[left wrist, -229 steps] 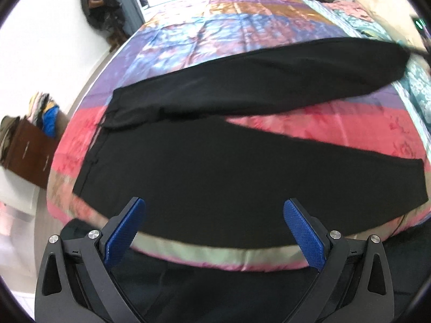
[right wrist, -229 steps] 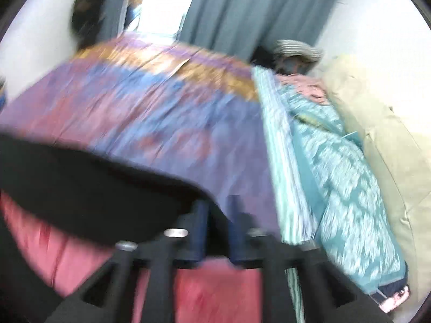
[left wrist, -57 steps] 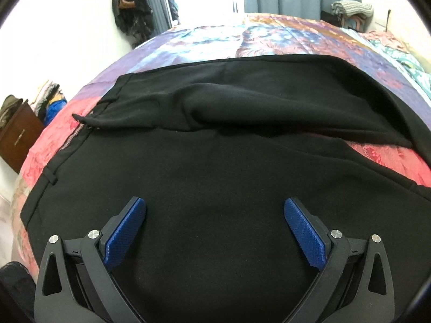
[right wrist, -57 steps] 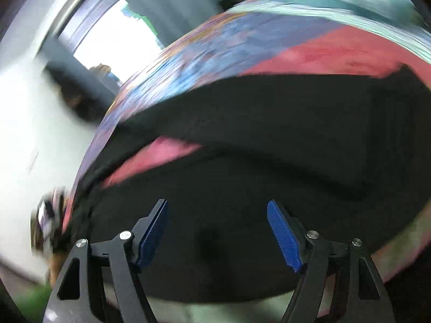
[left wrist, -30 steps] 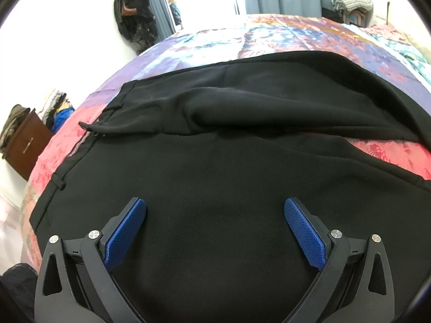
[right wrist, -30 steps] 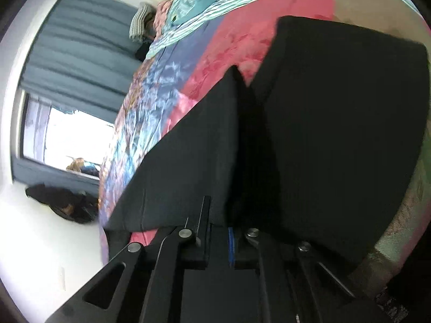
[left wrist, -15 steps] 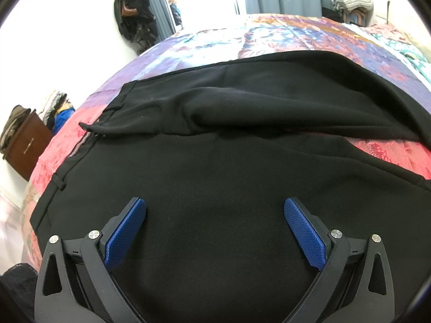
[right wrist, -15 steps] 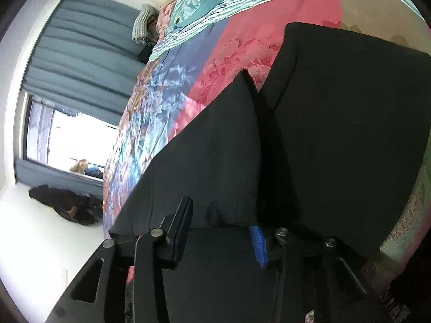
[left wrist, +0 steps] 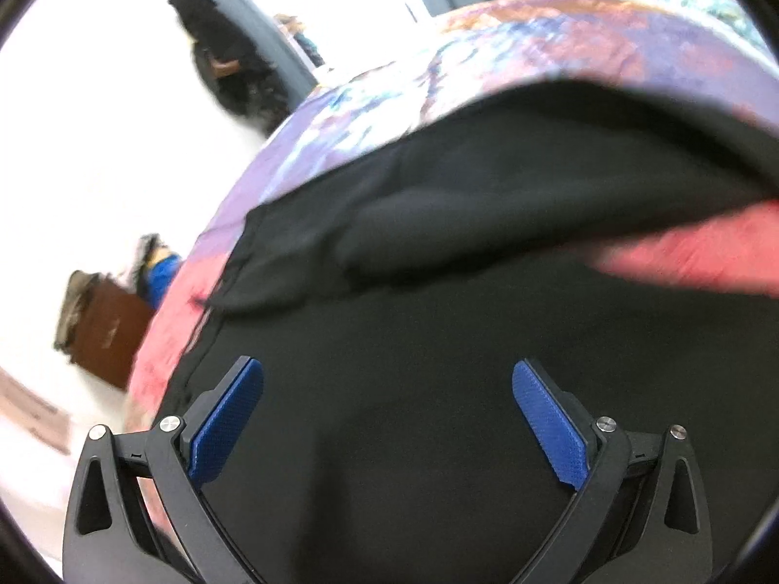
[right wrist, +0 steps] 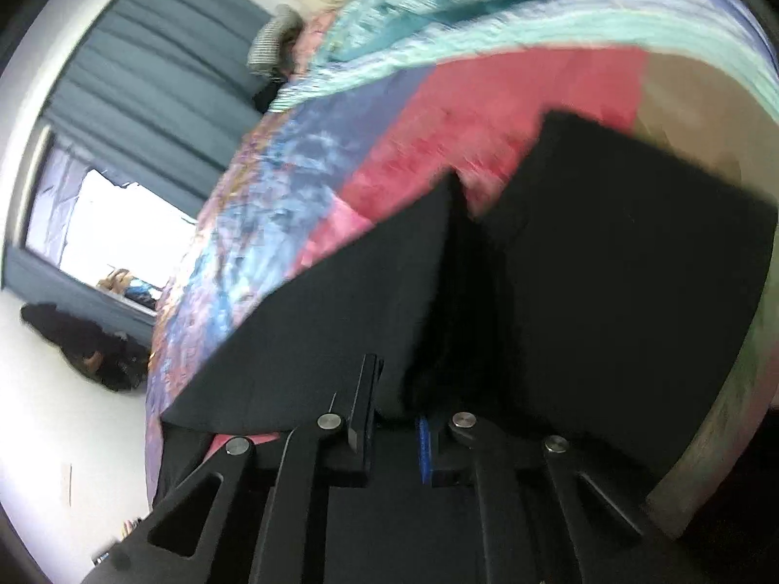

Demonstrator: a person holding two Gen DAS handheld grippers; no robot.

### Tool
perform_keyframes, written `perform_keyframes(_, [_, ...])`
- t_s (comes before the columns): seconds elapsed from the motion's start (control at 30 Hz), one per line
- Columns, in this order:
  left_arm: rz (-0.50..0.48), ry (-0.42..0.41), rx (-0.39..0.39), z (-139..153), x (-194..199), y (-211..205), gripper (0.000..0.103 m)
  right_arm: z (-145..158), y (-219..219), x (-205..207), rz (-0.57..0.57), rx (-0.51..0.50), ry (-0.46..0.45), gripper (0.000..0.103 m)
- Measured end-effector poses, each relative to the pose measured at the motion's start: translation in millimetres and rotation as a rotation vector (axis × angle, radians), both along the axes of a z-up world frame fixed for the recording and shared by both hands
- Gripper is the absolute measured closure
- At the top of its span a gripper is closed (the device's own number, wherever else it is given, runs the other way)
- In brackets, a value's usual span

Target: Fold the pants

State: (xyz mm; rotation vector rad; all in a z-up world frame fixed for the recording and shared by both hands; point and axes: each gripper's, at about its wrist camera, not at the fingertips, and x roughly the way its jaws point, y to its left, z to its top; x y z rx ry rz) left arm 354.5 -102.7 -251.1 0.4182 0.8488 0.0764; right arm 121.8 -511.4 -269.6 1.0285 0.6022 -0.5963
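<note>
Pants (left wrist: 438, 340) hem in right gripper (right wrist: 395, 430) jaws, bedspread (right wrist: 487, 97) beyond.

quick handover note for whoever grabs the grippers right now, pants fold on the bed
Right gripper: its jaws have just been closing and now pinch the black pants at one leg's hem, that leg raised off the bedspread.
Left gripper: open, holding nothing, above the pants' upper part.
Pants: spread on the bed, legs apart with a strip of pink bedspread between them.
Done: far leg gripped and drawn toward the near leg.
Left: lay it onto the near leg, then fold lengthwise.
</note>
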Motion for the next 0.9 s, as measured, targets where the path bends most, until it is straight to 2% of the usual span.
perform_keyframes(0.07, [-0.024,0.022,-0.128,23,19,-6,0.001,21,3,0,0.048,-0.058,-0.032,0.091])
perform_keyframes(0.17, [-0.031,0.098,-0.320,50,77,-21,0.000,48,12,-1,0.111,-0.129,-0.074,0.091])
perform_keyframes(0.2, [-0.035,0.178,-0.430,51,108,-26,0.001,55,14,-2,0.128,-0.148,-0.084,0.091])
perform_keyframes(0.3, [0.040,0.325,-0.652,35,168,-27,0.001,78,23,-8,0.180,-0.198,-0.126,0.091])
perform_keyframes(0.4, [0.164,0.424,-0.774,10,210,-29,0.001,96,31,-14,0.226,-0.241,-0.161,0.091])
perform_keyframes(0.53, [0.237,0.503,-0.833,-14,230,-35,0.005,111,39,-29,0.273,-0.262,-0.202,0.091])
perform_keyframes(0.57, [0.250,0.510,-0.829,-18,230,-36,0.021,114,42,-30,0.280,-0.262,-0.213,0.091])
perform_keyframes(0.6, [0.265,0.520,-0.819,-22,230,-37,0.055,117,42,-34,0.284,-0.264,-0.222,0.091])
perform_keyframes(0.67, [0.278,0.535,-0.799,-26,224,-33,0.094,119,41,-37,0.289,-0.274,-0.217,0.091])
perform_keyframes(0.73, [0.260,0.493,-0.844,-14,215,-20,0.095,115,38,-38,0.290,-0.280,-0.182,0.091])
perform_keyframes(0.8, [0.226,0.441,-0.852,8,204,-11,0.095,107,30,-33,0.287,-0.257,-0.150,0.091])
perform_keyframes(0.9, [0.148,0.331,-0.855,70,174,9,0.095,104,9,-13,0.307,-0.242,-0.147,0.091])
